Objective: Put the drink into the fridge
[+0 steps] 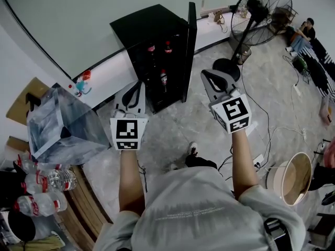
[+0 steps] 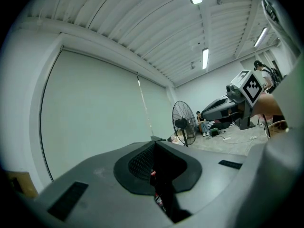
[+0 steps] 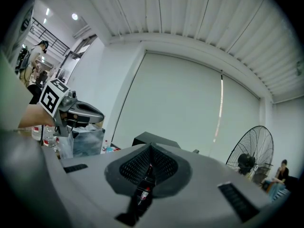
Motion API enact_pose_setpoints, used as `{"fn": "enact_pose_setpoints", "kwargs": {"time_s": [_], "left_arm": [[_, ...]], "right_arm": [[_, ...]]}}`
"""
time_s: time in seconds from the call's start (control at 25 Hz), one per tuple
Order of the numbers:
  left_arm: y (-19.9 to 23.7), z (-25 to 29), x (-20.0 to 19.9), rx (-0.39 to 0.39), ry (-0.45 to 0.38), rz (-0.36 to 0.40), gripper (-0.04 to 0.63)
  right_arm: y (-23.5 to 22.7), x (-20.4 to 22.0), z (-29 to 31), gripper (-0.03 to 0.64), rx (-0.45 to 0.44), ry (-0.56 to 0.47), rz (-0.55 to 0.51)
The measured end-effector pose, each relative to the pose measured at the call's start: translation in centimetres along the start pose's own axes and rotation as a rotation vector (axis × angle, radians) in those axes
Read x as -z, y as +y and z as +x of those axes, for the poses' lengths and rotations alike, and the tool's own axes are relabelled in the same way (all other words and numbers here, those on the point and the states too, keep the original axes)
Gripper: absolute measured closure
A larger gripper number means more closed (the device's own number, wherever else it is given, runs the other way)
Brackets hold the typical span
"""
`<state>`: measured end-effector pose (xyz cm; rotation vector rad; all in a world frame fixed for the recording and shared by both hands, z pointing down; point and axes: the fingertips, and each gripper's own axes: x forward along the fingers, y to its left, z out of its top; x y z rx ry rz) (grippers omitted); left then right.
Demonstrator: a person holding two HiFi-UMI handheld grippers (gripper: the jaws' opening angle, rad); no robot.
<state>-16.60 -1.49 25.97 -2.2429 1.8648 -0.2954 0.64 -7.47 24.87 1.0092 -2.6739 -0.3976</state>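
Black fridge [image 1: 157, 41] stands by the wall, its door [image 1: 191, 46] swung open. To its right is a floor fan [image 1: 261, 12]; to its left, a clear bin [image 1: 57, 124]. Left tongs [image 1: 138, 84] and right tongs [image 1: 205, 73] are held up near the fridge, each with its jaws closed together and nothing gripped. Red-labelled bottles [image 1: 164, 79] stand on the fridge shelves. Water bottles [image 1: 49, 181] lie by the bench [image 1: 86, 203].
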Motion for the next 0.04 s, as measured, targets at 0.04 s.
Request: {"fn": "enact_pose_setpoints", "kwargs": {"time_s": [0.04], "left_arm": [[0.10, 0.19, 0.07, 0.001, 0.000, -0.003, 0.581]], "right_arm": [[-0.08, 0.00, 0.18, 0.614, 0.000, 0.001, 0.000]]}}
